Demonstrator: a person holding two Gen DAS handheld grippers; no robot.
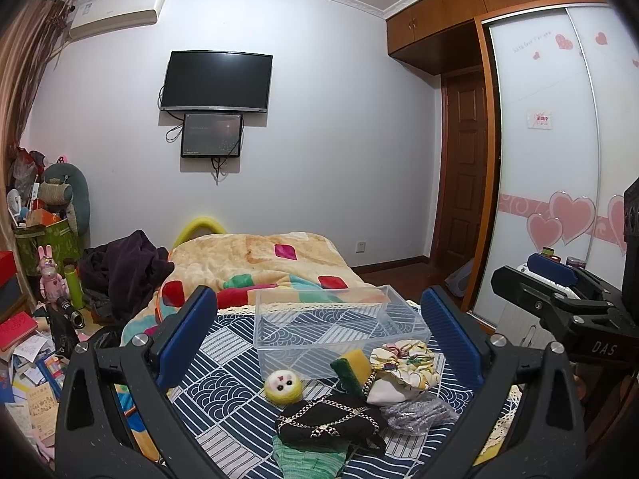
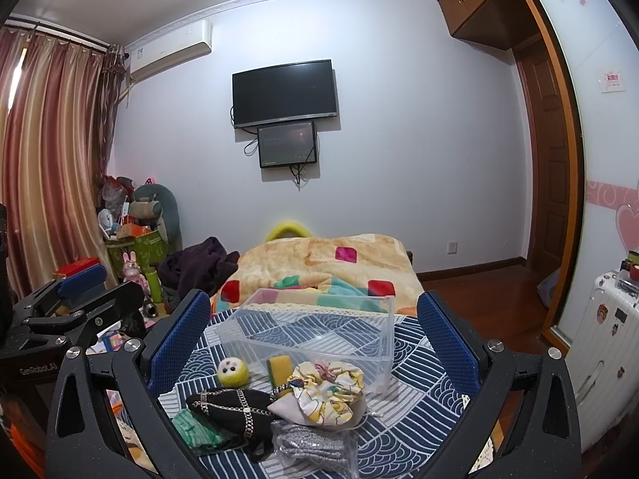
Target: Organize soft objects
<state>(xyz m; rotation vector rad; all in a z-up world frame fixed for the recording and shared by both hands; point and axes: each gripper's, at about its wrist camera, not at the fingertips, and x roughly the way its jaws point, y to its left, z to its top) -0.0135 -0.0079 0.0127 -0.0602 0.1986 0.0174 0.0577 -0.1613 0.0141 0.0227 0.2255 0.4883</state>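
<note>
Both my grippers are wide open, holding nothing: left gripper [image 1: 315, 343], right gripper [image 2: 313, 343]. The clear bin [image 1: 415, 333] is my landmark; it looks empty, sitting on the blue patterned cloth [image 1: 231, 343].

All the soft stuff is piled on the near side of the bin: yellow felt ball [image 1: 284, 386] just in front of its near-left corner, sponge [image 1: 353, 365] touching the near wall, floral scrunchie [image 1: 403, 363] at the near-right corner, black chain-trimmed piece [image 1: 327, 419] nearer me, green knit [image 1: 309, 457] under it, grey mesh pouch [image 1: 417, 413] beside it.

Plan: start with the top, loose items. Ball first, pinch across its middle, lift clear of the rim before releasing. The chain trim may snag neighbours, so lift the black piece slowly.
</note>
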